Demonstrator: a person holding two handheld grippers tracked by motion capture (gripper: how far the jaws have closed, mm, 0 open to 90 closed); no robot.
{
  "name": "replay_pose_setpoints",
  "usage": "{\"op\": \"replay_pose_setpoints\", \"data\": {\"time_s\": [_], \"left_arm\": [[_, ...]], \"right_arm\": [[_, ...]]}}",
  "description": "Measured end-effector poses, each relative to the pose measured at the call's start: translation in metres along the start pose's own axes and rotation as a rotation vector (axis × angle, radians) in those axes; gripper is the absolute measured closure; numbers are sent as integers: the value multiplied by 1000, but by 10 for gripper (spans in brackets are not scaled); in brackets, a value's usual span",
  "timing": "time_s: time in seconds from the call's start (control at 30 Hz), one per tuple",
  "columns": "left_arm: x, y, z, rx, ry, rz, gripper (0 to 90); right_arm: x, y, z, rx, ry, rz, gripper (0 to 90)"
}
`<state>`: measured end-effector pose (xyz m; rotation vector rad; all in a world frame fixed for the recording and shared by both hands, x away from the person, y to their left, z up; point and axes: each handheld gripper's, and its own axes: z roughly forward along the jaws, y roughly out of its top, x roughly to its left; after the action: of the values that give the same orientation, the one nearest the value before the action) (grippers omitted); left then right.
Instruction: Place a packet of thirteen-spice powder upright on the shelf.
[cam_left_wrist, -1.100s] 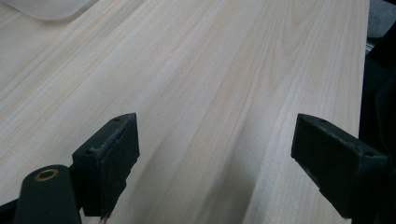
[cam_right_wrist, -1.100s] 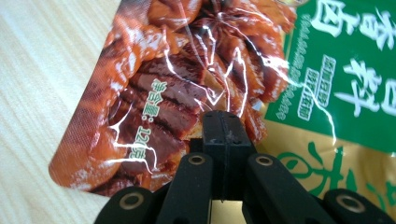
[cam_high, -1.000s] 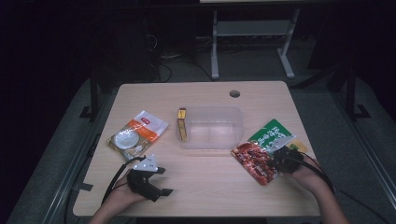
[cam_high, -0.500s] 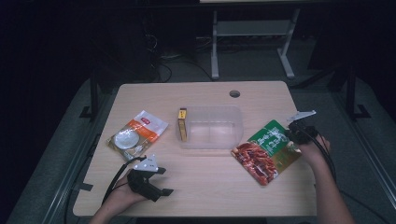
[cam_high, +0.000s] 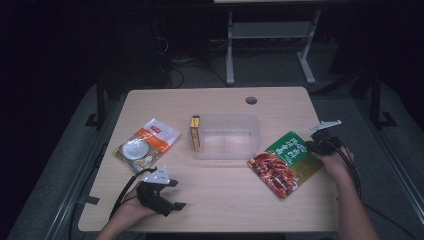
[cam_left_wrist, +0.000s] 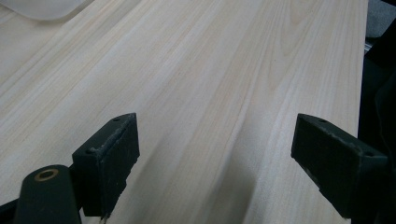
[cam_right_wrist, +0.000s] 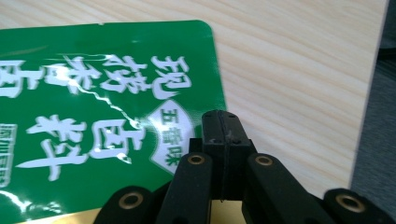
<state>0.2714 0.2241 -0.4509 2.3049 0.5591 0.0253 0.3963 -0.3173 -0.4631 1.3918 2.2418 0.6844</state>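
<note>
A green and red snack packet (cam_high: 285, 162) lies flat on the wooden table (cam_high: 225, 200), right of centre. My right gripper (cam_high: 312, 146) sits at the packet's far right corner, jaws shut. In the right gripper view the shut tips (cam_right_wrist: 223, 121) hang over the right edge of the packet's green end (cam_right_wrist: 93, 107), with nothing seen between them. My left gripper (cam_high: 175, 194) rests near the table's front left, open. Its jaws (cam_left_wrist: 215, 154) stand wide apart over bare wood.
A clear plastic tub (cam_high: 225, 136) stands mid-table with a small yellow box (cam_high: 195, 132) upright against its left wall. An orange and white packet (cam_high: 145, 145) lies at the left. A cable hole (cam_high: 251, 100) is near the far edge. The table's right edge runs close to my right hand.
My right hand has moved from the packet's near red end up along its right side to the far green corner. The left gripper has stayed still.
</note>
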Motion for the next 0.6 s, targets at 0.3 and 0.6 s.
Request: {"op": "replay_pose_setpoints", "data": {"time_s": [0.3, 0.6], "left_arm": [[0, 0, 1, 2, -3, -1, 146], [-1, 1, 1, 2, -3, 1, 146]], "right_arm": [[7, 0, 0, -6, 26, -50, 900], [24, -3, -7, 7, 90, -129, 900]]}}
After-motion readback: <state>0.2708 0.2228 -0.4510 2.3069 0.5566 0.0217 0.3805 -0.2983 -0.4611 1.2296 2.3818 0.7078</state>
